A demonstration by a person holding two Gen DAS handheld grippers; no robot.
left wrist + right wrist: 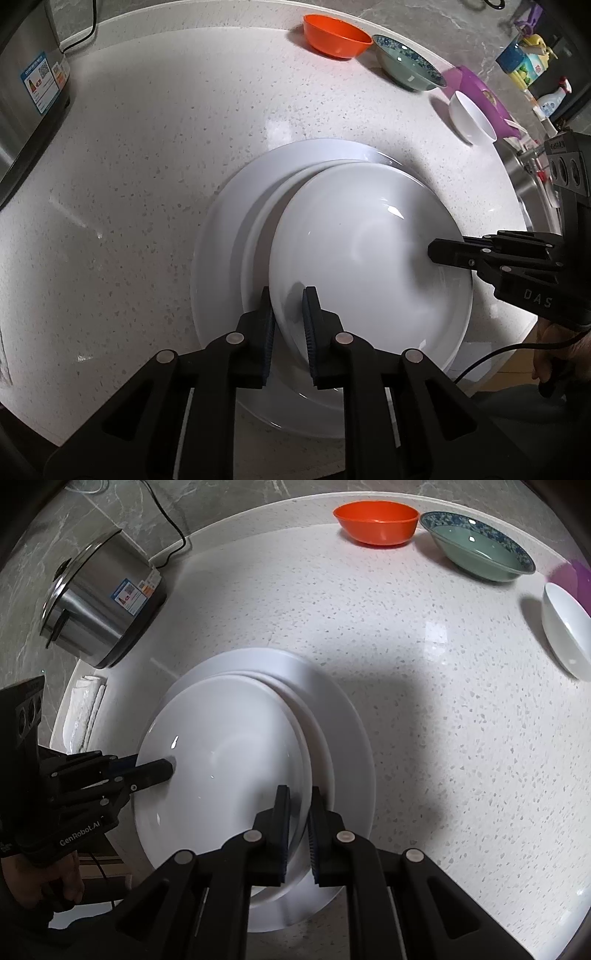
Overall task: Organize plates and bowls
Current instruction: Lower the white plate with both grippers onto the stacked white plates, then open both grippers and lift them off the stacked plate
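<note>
- We had the top white plate (369, 258) held at opposite edges, above two larger white plates – the middle plate (258, 236) and the big bottom plate (218, 236) – on the speckled counter (147, 147); it sat off-centre, shifted toward one side of the stack.
- Our left gripper (290, 317) was clamped on the near rim, one pad inside and one outside; our right gripper (299, 816) was clamped likewise on the far rim.
- We judged the plate glazed, stiff, slippery and breakable – fairly heavy for thin pads, so the rim was the only sensible place to take hold, with both sides kept level.
- Farther off stood an orange bowl (376, 520), a blue-patterned green bowl (480, 550) and a small white bowl (565, 627), with a steel cooker (99, 602) at the counter's other end.
</note>
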